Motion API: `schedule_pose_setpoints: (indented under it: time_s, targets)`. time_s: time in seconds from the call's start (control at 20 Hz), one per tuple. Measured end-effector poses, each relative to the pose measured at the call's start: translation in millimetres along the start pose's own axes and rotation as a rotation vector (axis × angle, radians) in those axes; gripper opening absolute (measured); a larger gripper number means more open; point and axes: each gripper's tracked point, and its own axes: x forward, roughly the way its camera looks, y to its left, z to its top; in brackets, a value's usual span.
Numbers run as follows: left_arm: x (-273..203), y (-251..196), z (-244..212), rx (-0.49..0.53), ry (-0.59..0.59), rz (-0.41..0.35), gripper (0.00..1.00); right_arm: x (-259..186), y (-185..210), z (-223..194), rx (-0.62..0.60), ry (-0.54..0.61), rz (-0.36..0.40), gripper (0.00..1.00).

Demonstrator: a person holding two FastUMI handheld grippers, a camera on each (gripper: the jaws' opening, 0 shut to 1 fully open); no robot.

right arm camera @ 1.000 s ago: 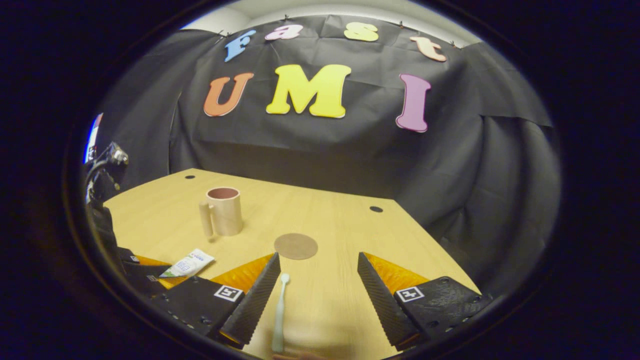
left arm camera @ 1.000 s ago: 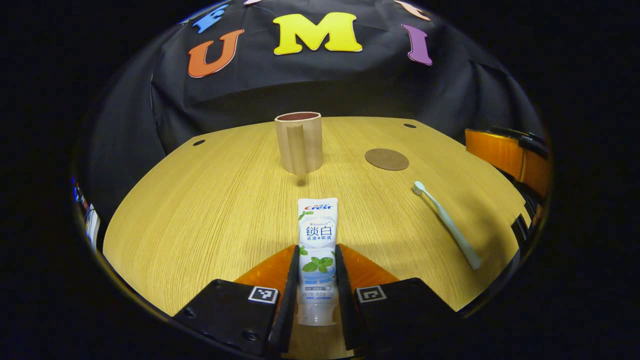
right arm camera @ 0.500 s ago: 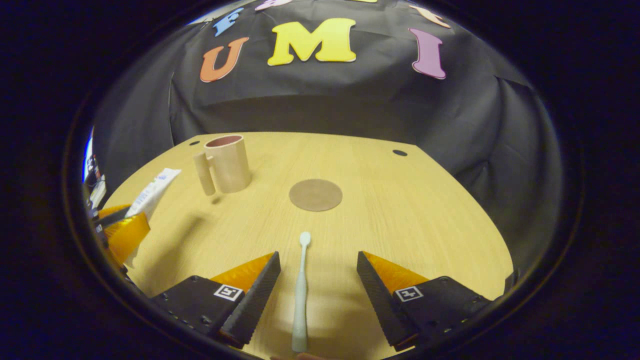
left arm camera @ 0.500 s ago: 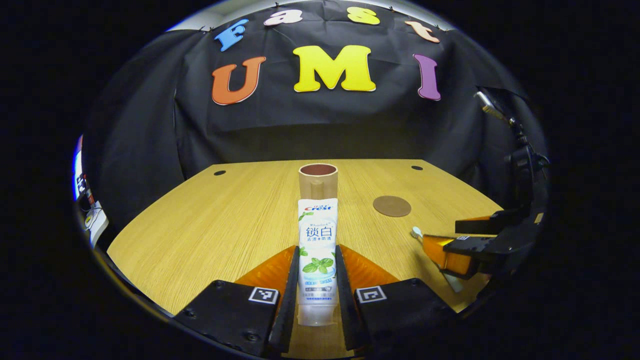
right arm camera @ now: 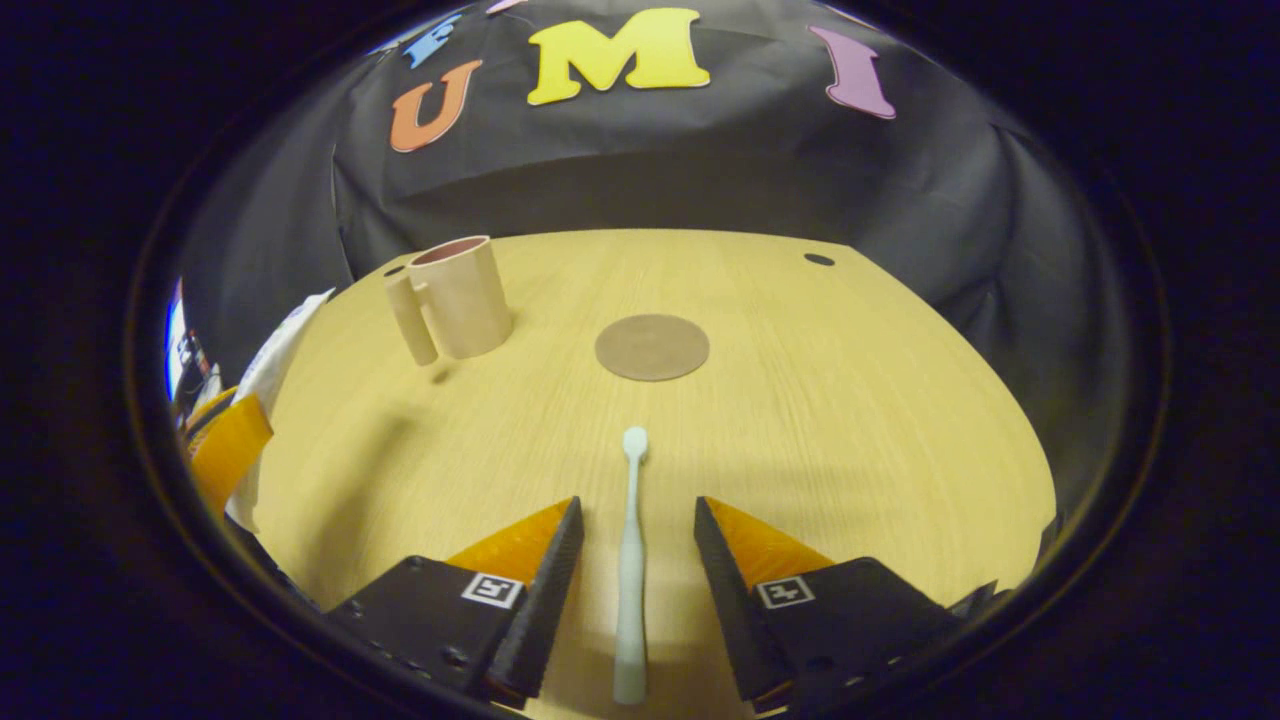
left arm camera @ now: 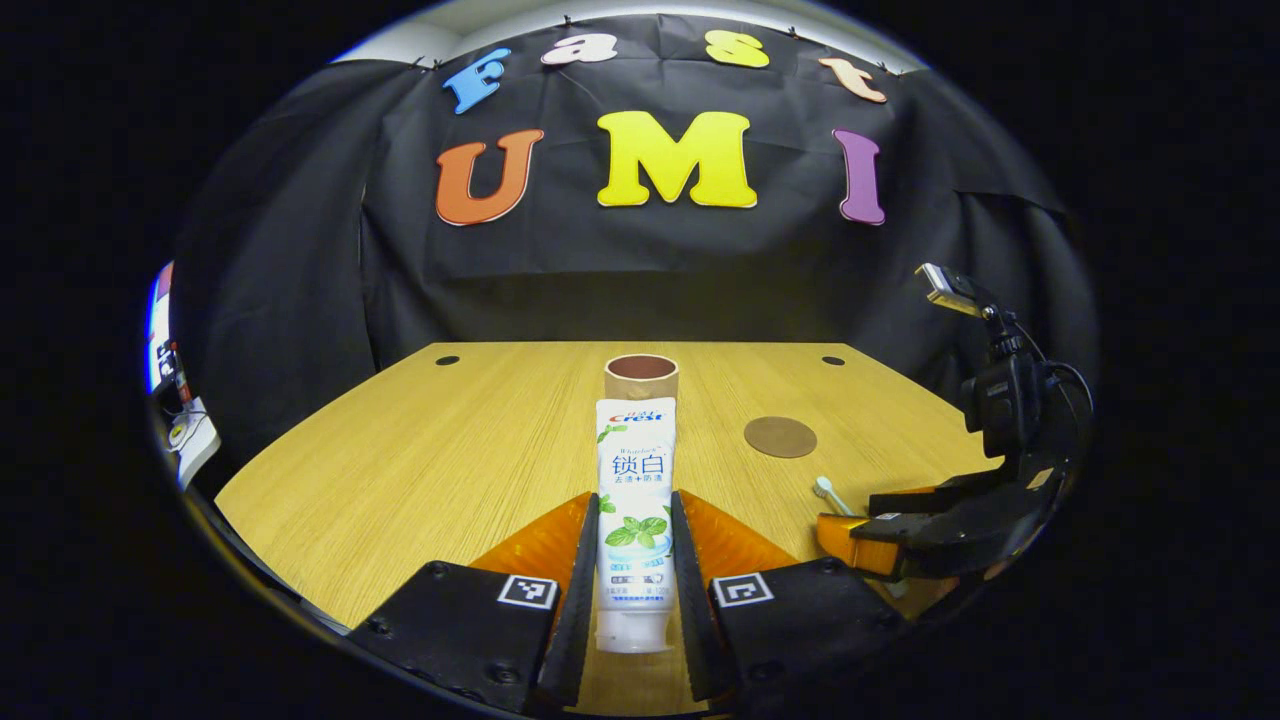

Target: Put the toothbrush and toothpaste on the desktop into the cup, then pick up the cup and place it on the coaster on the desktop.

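Wood-grain desktop (right arm camera: 850, 420) carries everything here, and going by size the beige handled cup (right arm camera: 460, 297) comes next, standing upright toward the far left corner with its mouth open and nothing visible inside. Near the desktop's middle lies the round brown coaster (right arm camera: 652, 347), bare and well apart from the cup. In the left gripper view, the left gripper (left arm camera: 633, 565) is clamped on the toothpaste tube (left arm camera: 635, 500), cap end toward the camera, lifted and lined up with the cup beyond it. Smallest is the pale toothbrush (right arm camera: 631, 560), flat on the desktop toward the near edge, bristle end pointing at the coaster; the right gripper (right arm camera: 630, 560) straddles its handle with fingers spread, not yet touching it. I judge this the pick-up step: the right must close squarely on that thin handle, and the tube needs carrying over the cup's mouth.
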Motion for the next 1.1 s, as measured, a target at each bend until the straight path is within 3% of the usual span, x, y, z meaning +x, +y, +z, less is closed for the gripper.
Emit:
schedule_pose_setpoints:
  time_s: [0.05,0.15,0.4,0.7,1.1]
  targets:
    - [0,1,-1,0.002,0.008,-0.001,0.42,-1,-2,2,0.021,-0.006,-0.002,0.63]
    - [0,1,-1,0.001,0.011,0.003,0.42,2,-2,4,0.041,-0.004,-0.002,0.31]
    - [-1,1,-1,0.009,-0.004,-0.002,0.42,5,-1,2,0.03,0.002,0.021,0.05]
    - [0,1,-5,-0.018,0.016,-0.006,0.42,-1,7,8,0.001,-0.033,0.058,0.01]
    - [-3,7,25,-0.031,-0.074,-0.021,0.42,-53,9,51,-0.02,-0.243,0.053,0.01]
